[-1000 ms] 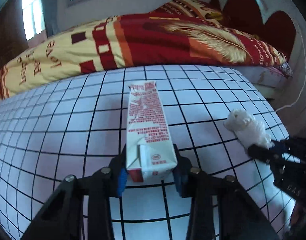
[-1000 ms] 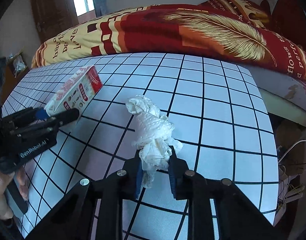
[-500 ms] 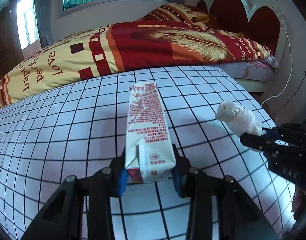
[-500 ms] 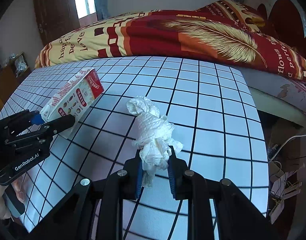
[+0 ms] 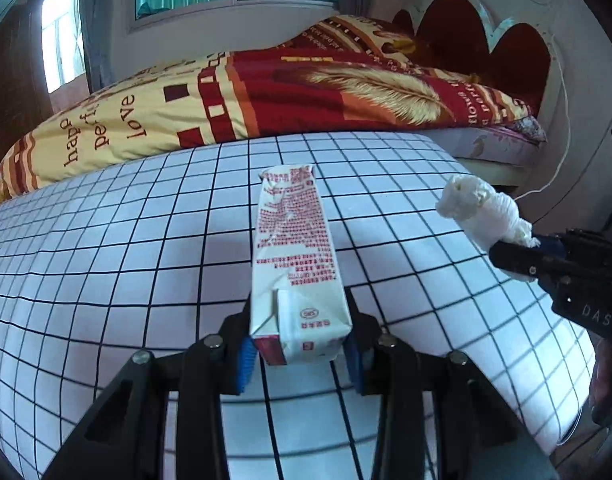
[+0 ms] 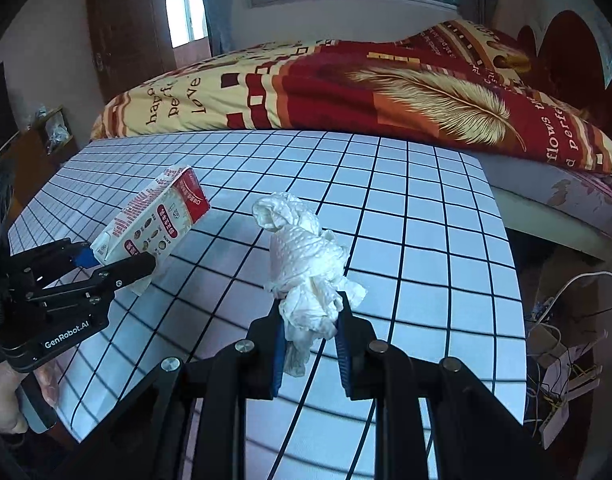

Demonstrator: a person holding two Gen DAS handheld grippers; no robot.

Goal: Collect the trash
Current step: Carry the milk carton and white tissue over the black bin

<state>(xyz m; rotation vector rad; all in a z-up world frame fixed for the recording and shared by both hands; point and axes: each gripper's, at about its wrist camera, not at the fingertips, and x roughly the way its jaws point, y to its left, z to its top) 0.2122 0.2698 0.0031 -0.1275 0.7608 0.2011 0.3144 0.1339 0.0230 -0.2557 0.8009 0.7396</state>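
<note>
Both pieces of trash are off the table: the left gripper (image 5: pixel 300 354) clamps the base of a milk carton (image 5: pixel 296 256), and the right gripper (image 6: pixel 309 338) pinches the lower end of a crumpled paper towel (image 6: pixel 304 264). Each is held in the air above the checked tablecloth (image 6: pixel 426 240), with a bed (image 6: pixel 346 92) under a red and yellow quilt behind.

The step in hand looks like carrying both loads to wherever the trash goes. To do it well, the carton, long and gripped only at one end, wants a firm, steady squeeze and no sudden swing, or it may pivot between the pads. The paper towel is soft and could slip if the grip eases, so the pinch should hold until it is over the container.

No bin or bag appears in either view, so the destination cannot be told. The carton's far face is hidden from the left camera, and whether it is empty cannot be seen. The person shows only as a hand (image 6: pixel 10 408) at the frame edge.
</note>
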